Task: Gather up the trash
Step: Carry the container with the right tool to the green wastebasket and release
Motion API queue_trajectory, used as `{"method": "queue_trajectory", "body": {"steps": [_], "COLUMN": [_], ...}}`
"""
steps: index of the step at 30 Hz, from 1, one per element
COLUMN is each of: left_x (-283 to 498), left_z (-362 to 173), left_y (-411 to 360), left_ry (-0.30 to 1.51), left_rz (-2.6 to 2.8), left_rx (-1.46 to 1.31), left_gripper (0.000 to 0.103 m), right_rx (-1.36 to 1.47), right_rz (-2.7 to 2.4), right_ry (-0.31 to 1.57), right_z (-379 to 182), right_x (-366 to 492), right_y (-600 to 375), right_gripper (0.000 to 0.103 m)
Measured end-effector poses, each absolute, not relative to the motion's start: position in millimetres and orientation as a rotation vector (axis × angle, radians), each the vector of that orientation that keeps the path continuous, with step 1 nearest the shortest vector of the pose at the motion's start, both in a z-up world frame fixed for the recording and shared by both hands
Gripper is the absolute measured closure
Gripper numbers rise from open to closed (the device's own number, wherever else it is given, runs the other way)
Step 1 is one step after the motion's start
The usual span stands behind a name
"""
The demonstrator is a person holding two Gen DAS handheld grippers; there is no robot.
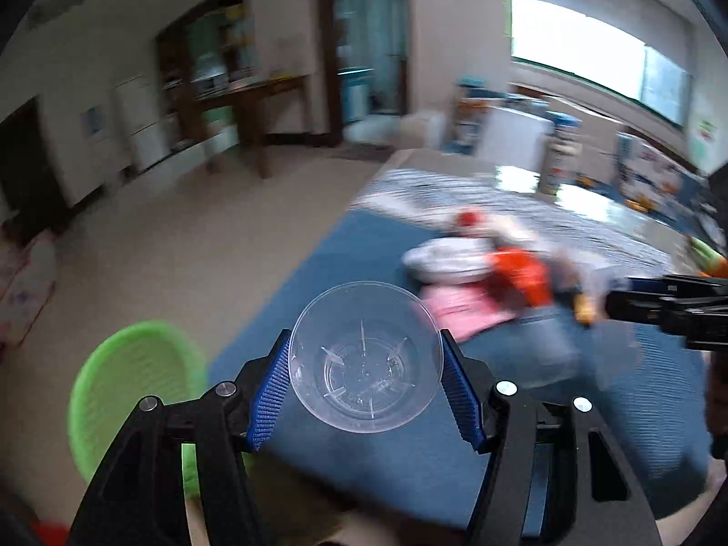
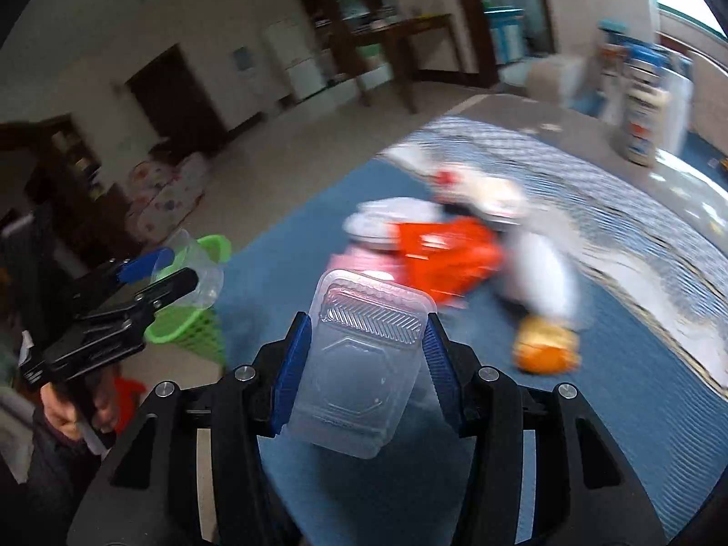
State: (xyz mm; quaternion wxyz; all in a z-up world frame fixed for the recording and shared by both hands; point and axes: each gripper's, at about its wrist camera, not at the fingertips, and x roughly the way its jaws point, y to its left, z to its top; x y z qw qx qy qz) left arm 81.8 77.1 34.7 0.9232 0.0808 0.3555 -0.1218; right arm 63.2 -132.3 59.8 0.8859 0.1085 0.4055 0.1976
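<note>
Trash fills both tongs. The left tongs (image 1: 365, 375) are clamped across a clear plastic cup (image 1: 366, 357), its rim squeezed between the two blue pads with the mouth facing the camera. The right tongs (image 2: 364, 355) are clamped on a clear clamshell container (image 2: 359, 359), gripped along its two long sides. Both loads hang above the blue cloth of the worktop (image 1: 327, 264). A green basket (image 1: 132, 391) stands on the floor just off the worktop's near corner, beside the left tongs, and is likely where both pieces are headed.

More litter lies blurred on the worktop: an orange wrapper (image 2: 446, 255), a pink sheet (image 1: 455, 314), a white bowl-like piece (image 1: 441, 261) and an orange lump (image 2: 546, 350).

The chief risk, judging from the strong blur, is speed. Thin clear plastic held only by its edges may flex and pop free on a fast swing, landing on the floor rather than in the basket. The cup is round and slick, so any roll of the wrist could let it pivot out between the pads. Squeezing harder would likely buckle either piece. The two tongs also ride near each other, so they could collide at the basket if both go in together. The basket looks light, and a knock on its rim might tip it.
</note>
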Motion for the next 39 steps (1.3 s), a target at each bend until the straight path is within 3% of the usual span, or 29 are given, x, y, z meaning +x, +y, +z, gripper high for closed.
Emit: {"method": "queue_trajectory", "body": {"steps": [14, 24, 39], "left_x": [110, 105, 92], "left_z": [-26, -56, -58], "left_y": [282, 320, 327], "left_ry": [0.886, 0.907, 0.897], "left_rz": [0.194, 0.239, 0.247], "left_rx": [-0.023, -0.095, -0.131], "left_gripper": [0.042, 0.029, 0.025], "right_rx": [0.163, 0.152, 0.125], "right_rz": [0.716, 0.745, 0.726], "right_ry": [0.903, 0.973, 1.018], "right_z": [43, 14, 1], "right_x": [146, 191, 201], "right_y": [80, 178, 198], "right_gripper": [0.052, 0.052, 0.046]}}
